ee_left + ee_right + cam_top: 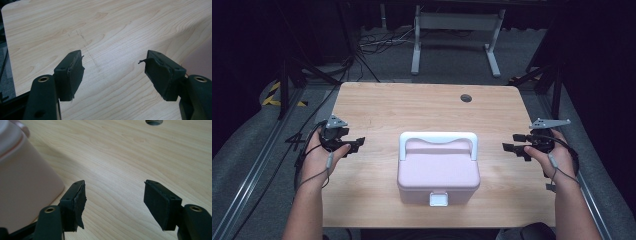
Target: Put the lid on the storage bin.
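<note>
Box untouched, both grippers standing off.

The pink box [438, 170] sits shut in the middle of the table [377, 105], handle folded flat; the left gripper [357, 143] and right gripper [508, 145] flank it, jaws wide and empty, so all the handling looks still ahead.

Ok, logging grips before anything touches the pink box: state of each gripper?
Left gripper: open, nothing between its jaws.
Right gripper: open, empty, beside the pink box.
</note>
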